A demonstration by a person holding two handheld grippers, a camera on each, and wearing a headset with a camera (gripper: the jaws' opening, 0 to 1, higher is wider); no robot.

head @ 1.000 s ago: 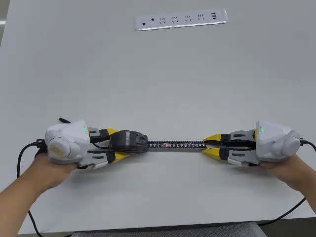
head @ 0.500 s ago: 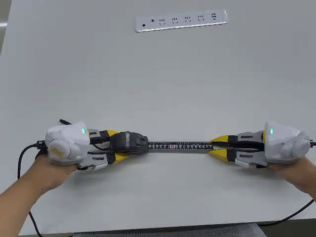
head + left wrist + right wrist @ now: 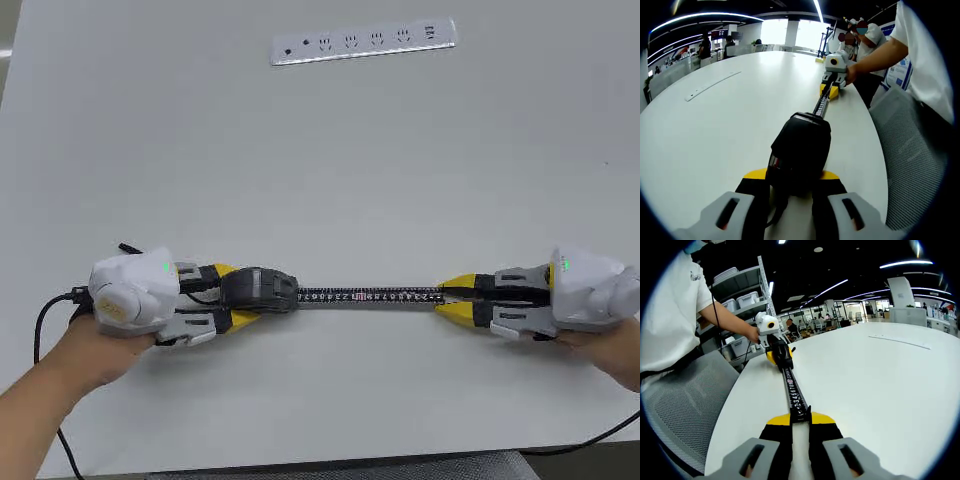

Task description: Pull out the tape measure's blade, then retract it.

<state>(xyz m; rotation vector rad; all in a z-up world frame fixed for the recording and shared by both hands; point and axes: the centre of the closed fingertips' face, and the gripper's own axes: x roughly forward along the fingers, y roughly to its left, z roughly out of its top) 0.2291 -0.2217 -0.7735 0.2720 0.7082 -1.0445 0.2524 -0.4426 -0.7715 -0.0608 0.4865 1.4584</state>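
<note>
My left gripper sits near the front edge of the table, toward its left side. Its yellow-tipped fingers are clamped on either side of the dark tape measure, which lies on the tabletop with its mouth facing right. From that mouth the blade runs out straight, black with white numerals, roughly parallel to the front edge. My right gripper is well apart from the left, toward the right side of the table and facing back at it, and its fingers are pinched together on the blade's far end. In the right gripper view the blade disappears between the yellow tips, so I think it is the end hook I have, though the hook itself is hidden. In the left gripper view the tape measure's body sits snug between my fingers and the blade leads away to the other gripper. A white power strip lies flat near the far edge, well apart from everything I hold. A black cable trails from my left gripper toward the front edge.
</note>
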